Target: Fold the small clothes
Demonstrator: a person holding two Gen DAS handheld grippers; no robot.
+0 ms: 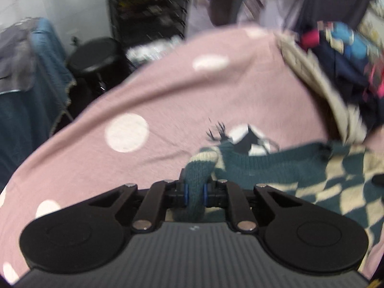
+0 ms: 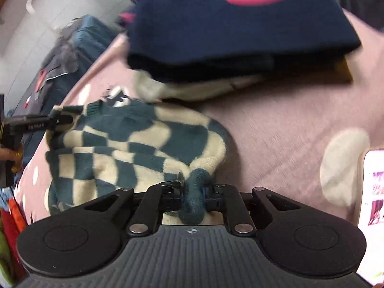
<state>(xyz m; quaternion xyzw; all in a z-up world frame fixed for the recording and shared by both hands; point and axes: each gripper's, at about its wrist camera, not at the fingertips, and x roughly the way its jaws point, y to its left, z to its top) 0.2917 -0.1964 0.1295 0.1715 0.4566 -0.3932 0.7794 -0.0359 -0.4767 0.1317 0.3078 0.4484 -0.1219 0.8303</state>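
A small teal and cream checkered knit sweater (image 2: 134,144) lies on a pink sheet with white dots (image 2: 276,129). My right gripper (image 2: 194,193) is shut on a teal ribbed edge of the sweater at its near right side. My left gripper (image 1: 195,192) is shut on a teal and cream part of the same sweater (image 1: 312,180), which spreads to its right. The left gripper also shows in the right wrist view (image 2: 51,121) at the sweater's far left corner.
A stack of folded clothes, navy with pink on top (image 2: 240,24), sits behind the sweater. A phone (image 2: 372,204) lies at the right edge. A black stool (image 1: 96,57), a dark shelf unit (image 1: 148,7) and a blue draped chair (image 1: 28,72) stand beyond the bed.
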